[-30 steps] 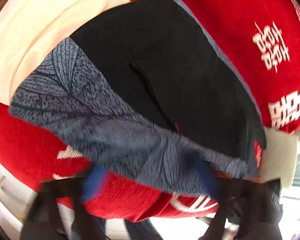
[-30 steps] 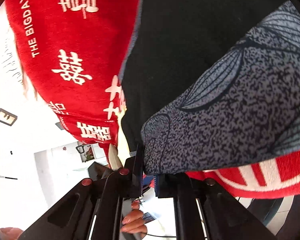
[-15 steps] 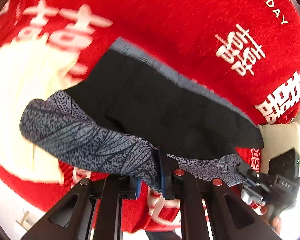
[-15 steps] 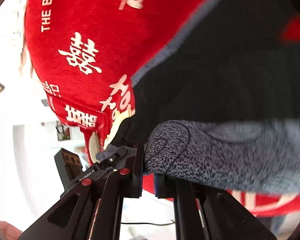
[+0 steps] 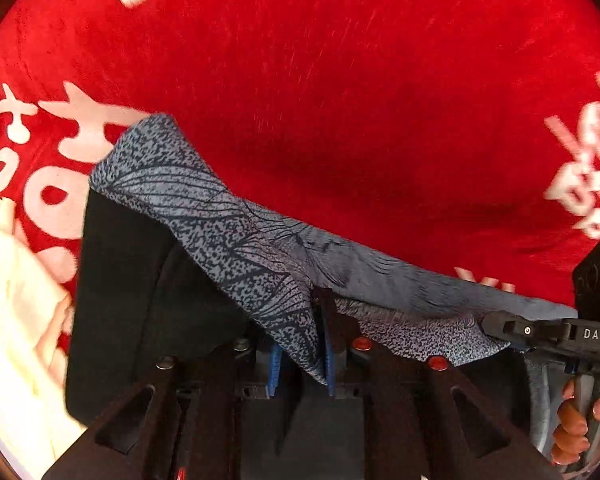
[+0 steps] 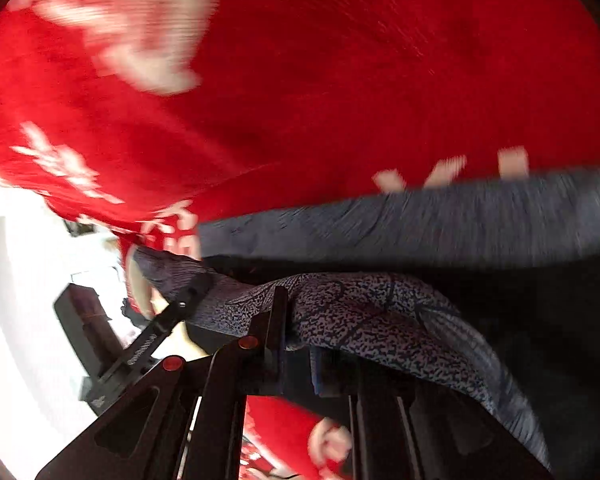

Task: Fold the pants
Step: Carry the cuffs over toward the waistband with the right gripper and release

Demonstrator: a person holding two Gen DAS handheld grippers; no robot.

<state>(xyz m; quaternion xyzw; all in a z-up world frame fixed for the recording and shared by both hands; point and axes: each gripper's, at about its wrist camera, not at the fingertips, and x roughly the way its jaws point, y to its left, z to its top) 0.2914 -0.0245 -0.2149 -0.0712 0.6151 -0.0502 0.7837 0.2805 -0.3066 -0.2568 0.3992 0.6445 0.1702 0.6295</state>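
The pants [image 5: 236,236] are black with a grey-blue leaf-print panel. My left gripper [image 5: 300,344] is shut on the printed edge, which drapes over its fingers, with the black part [image 5: 140,288] hanging to the left. My right gripper [image 6: 296,332] is shut on the same printed edge [image 6: 372,316], and its tip also shows in the left wrist view [image 5: 512,326]. The printed edge stretches between the two grippers, low over the red cloth [image 5: 340,100].
A red cloth with white characters [image 6: 260,80] covers the surface under the pants. A cream cloth [image 5: 16,320] lies at the left. Beyond the table edge a bright room with a black object [image 6: 88,328] shows at the left of the right wrist view.
Both grippers have carried the printed edge forward over the black part of the pants. The black fabric now shows much less, and red cloth fills the upper views.
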